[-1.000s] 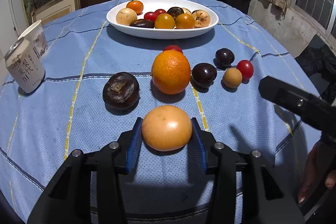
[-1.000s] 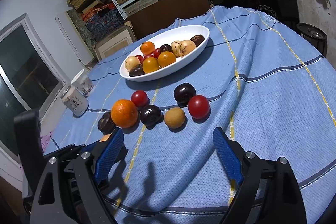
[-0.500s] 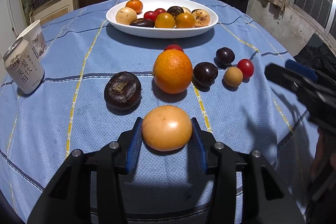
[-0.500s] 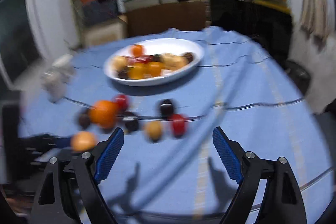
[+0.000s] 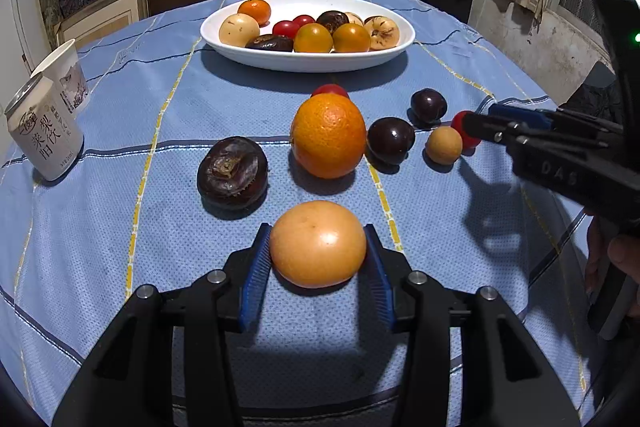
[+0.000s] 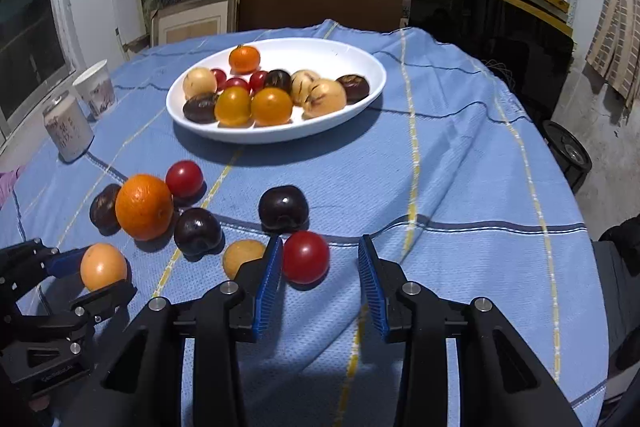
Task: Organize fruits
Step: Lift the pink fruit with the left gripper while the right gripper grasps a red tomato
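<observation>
Both grippers at table fruit; white dish at frame top half full.

Left gripper (image 5: 318, 259) pinches the pale orange fruit (image 5: 318, 243), pads pressed on its two sides, fruit resting on the blue cloth (image 5: 120, 247) at lower centre of the left view; side-on grip suits a round body, likely for a lift to the dish (image 5: 308, 61). The fruit is slightly wider than tall, long axis running left-right across the jaws; no stem end visible, so pointing cannot be told. Right gripper (image 6: 320, 271) is closing around the red tomato (image 6: 306, 257), lower centre of the right view: left pad touching or just beside it, right pad clearly apart, so no grip yet. The tomato sits just beside a small tan fruit (image 6: 240, 255); approach from the open right side probably avoids nudging the neighbours.
</observation>
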`<state>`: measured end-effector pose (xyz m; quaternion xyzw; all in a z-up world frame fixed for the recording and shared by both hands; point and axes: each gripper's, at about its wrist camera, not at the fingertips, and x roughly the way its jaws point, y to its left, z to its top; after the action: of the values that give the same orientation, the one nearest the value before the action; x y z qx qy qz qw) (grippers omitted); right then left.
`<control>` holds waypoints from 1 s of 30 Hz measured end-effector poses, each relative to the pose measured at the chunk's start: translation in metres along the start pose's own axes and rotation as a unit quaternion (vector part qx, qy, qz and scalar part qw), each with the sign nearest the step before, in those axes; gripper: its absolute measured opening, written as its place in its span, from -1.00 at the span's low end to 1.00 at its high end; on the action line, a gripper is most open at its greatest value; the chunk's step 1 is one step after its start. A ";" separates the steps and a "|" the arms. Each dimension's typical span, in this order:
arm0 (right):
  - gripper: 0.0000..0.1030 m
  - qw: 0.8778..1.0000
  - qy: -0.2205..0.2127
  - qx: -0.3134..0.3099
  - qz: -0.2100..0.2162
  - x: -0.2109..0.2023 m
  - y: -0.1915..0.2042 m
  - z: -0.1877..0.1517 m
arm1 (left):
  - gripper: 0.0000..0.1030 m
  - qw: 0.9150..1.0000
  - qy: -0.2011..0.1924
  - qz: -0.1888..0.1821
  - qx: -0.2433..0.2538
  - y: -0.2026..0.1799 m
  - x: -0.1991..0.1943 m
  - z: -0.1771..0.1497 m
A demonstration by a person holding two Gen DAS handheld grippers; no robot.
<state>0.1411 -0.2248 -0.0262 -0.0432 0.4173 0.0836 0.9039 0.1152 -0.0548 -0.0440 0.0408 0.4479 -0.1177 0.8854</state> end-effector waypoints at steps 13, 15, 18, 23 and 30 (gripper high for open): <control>-0.45 1.000 -0.007 -0.001 0.022 0.010 0.010 -0.003 | -0.09 1.000 -0.003 -0.007 -0.005 0.000 -0.001 0.000; -0.45 0.999 -0.010 0.016 0.032 0.008 0.004 -0.003 | -0.14 1.000 -0.003 -0.008 -0.008 0.002 -0.002 0.000; -0.45 0.998 -0.020 0.039 0.041 0.001 -0.005 -0.004 | -0.14 1.000 -0.001 -0.015 -0.016 0.004 -0.002 0.001; -0.45 0.996 -0.028 0.063 0.061 -0.010 -0.011 -0.011 | -0.14 0.999 0.006 -0.033 -0.021 0.004 -0.004 0.001; -0.45 0.993 -0.038 0.078 0.085 -0.020 -0.010 -0.019 | -0.14 0.999 -0.003 -0.030 -0.022 0.005 -0.010 0.001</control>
<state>0.1158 -0.2403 -0.0234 0.0665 0.3901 0.1293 0.9092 0.1115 -0.0484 -0.0352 0.0072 0.4491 -0.1344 0.8833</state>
